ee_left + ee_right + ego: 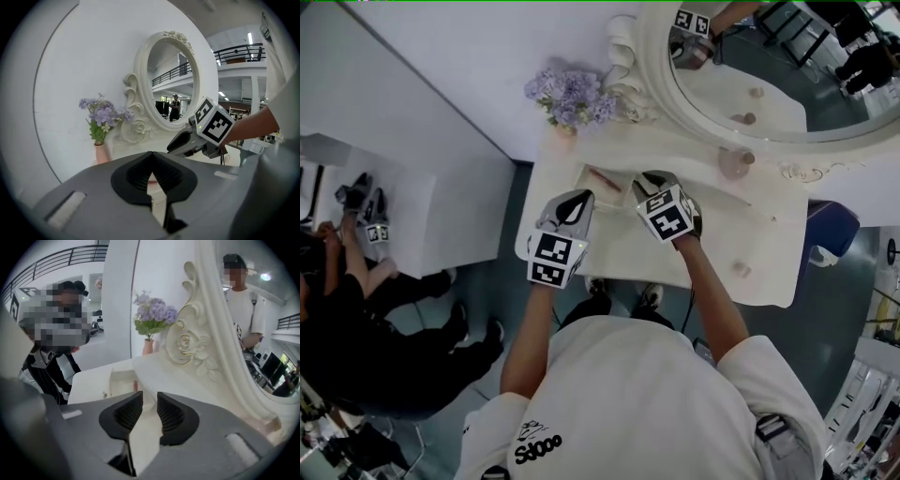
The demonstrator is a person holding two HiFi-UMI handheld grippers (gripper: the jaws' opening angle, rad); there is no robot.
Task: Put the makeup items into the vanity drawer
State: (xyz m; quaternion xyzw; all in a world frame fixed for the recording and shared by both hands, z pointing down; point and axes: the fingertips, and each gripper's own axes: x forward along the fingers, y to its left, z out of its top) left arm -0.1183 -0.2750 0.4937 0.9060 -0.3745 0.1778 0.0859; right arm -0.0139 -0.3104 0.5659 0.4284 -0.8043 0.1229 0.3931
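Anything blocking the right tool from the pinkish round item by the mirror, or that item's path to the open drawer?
Nothing visible on the white vanity top between the right tool and the pinkish round makeup item. Toward the open white drawer, only the right tool itself sits in line.

White vanity [741, 230] bears flower vase [570, 99], perhaps jar [734, 165].

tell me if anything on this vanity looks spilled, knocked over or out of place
Nothing looks spilled or tipped. The vanity drawer stands open with a pink item inside, and two small items sit out on the tabletop: a pinkish jar by the mirror base and a small piece near the front edge.
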